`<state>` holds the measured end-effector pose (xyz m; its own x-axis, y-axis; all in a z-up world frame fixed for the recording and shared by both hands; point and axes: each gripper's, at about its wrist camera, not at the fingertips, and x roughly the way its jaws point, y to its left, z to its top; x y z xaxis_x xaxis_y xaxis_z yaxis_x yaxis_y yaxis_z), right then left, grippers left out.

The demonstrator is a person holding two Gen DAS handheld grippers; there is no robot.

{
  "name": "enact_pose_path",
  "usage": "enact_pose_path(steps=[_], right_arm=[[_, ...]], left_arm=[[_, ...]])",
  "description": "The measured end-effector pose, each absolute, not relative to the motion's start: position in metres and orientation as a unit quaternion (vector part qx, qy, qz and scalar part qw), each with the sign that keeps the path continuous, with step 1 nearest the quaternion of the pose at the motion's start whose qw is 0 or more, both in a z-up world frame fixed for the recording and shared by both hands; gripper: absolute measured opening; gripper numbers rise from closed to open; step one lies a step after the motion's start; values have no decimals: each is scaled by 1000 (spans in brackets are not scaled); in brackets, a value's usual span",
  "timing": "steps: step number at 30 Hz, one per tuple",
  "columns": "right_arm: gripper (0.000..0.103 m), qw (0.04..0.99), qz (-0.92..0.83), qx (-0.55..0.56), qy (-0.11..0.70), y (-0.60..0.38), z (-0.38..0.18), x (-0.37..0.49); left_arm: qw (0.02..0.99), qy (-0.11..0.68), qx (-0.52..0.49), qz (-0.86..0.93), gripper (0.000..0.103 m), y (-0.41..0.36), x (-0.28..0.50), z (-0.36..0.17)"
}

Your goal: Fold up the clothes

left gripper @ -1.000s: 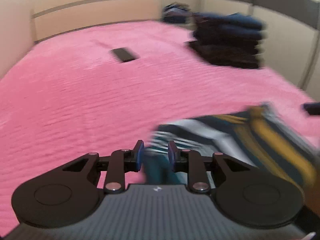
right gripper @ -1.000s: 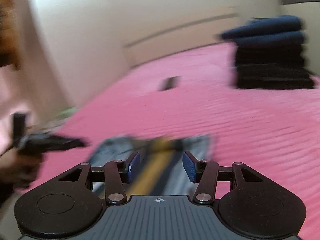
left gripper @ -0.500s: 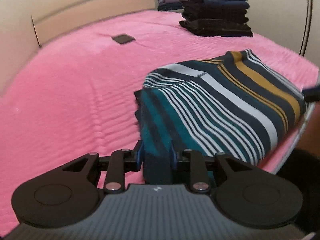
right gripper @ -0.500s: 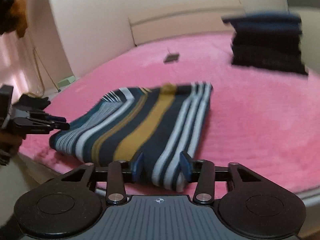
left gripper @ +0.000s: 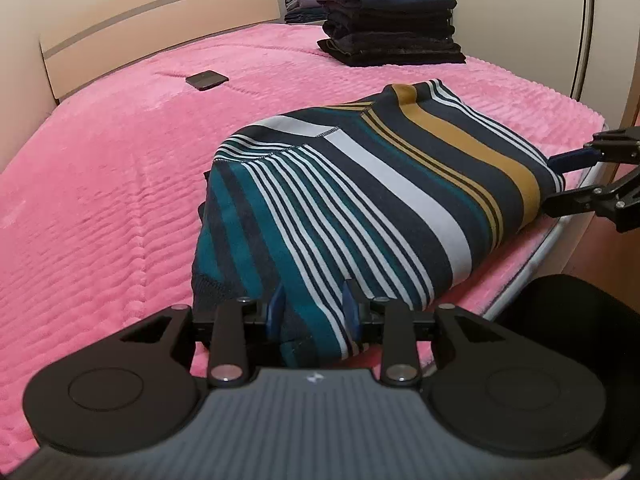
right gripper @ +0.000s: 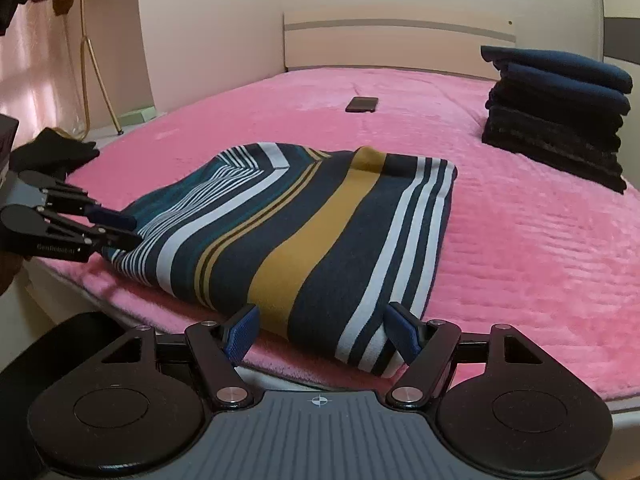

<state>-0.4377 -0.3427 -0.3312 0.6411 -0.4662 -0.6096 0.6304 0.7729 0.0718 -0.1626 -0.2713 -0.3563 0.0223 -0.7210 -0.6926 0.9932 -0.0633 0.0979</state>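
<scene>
At the left corner of the folded striped sweater (left gripper: 360,200), the left gripper (left gripper: 314,308) has its blue fingers (left gripper: 276,306) closed on a bunch of the teal-striped cloth. The sweater lies flat on the pink bed cover (left gripper: 100,180), close to the near edge of the bed, folded into a rough rectangle. Its long axis runs along that edge from one gripper to the other, and its stripes run from the near edge toward the headboard (right gripper: 396,46), with a mustard band among navy, white and teal. At the right corner, the right gripper (right gripper: 322,332) has its fingers (right gripper: 242,330) spread wide apart, one on each side of the hem, neither pressing the cloth. Farther up the bed, a dark phone (right gripper: 362,104) lies flat near the middle, and to the right a tall stack of folded dark clothes (right gripper: 556,116) stands well apart from the sweater.
</scene>
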Motion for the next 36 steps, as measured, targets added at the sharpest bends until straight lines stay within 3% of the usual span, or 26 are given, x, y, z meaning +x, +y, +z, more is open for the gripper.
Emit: enact_pose_path(steps=[11,20,28,30,32,36], right_arm=[[72,889,-313,114,314,-335,-327,-438],[72,876,-281,-100,378,-306,-324,-410],[72,812,-208,-286,463,-297,-376,-366],[49,813,-213,-281,464,-305,-379,-364],[41,828,-220,-247,452,-315,-365,-366],[39,849,-242,-214,417,-325,-335,-372]], left_arm=[[649,220,304,-662,27,-270,-163,-357],[648,206,312,-663,27,-269,-166,-358],[651,96,372,-655,45,-251,-186,-350],[633,50,398,-662,55,-244,-198,-350],[611,-4,431,-664,58,-238,-211,-354],[575,-106,496,-641,62,-240,-240,-371]])
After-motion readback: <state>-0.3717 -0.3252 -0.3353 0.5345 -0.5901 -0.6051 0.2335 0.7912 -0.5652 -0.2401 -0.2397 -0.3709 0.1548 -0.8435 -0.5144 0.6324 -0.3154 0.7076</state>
